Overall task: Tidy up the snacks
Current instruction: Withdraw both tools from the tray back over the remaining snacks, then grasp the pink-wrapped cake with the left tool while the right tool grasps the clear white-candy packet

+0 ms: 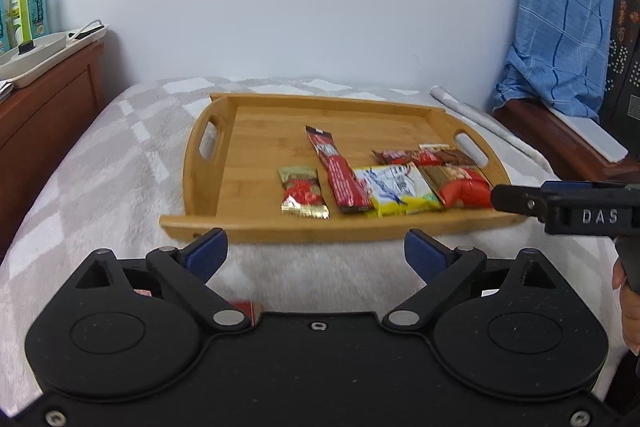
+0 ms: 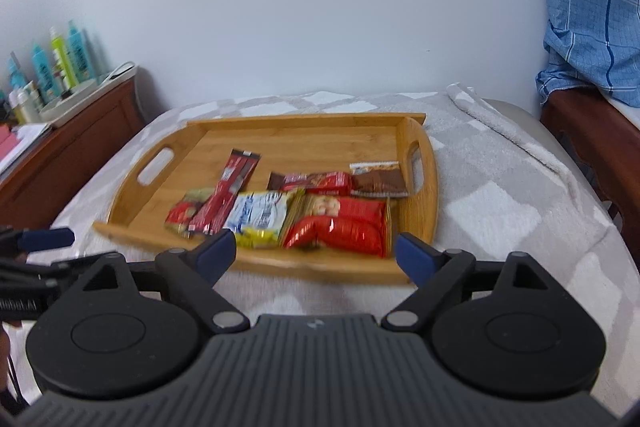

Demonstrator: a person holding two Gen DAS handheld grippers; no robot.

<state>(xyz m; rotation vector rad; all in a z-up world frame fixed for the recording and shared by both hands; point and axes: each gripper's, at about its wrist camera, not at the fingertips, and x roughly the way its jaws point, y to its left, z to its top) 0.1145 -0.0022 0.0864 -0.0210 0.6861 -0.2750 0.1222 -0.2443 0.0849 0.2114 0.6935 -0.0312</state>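
1. The snacks, among them a yellow packet (image 1: 394,189) and a large red pack (image 2: 340,227), lie in the wooden tray (image 1: 256,143) on the blanket (image 1: 92,163).
2. Left gripper (image 1: 316,253) and right gripper (image 2: 316,253) both hang released and empty before the tray's near rim.
3. The wrappers look light, crinkly and slippery; pinching a sealed end seems the safest hold.
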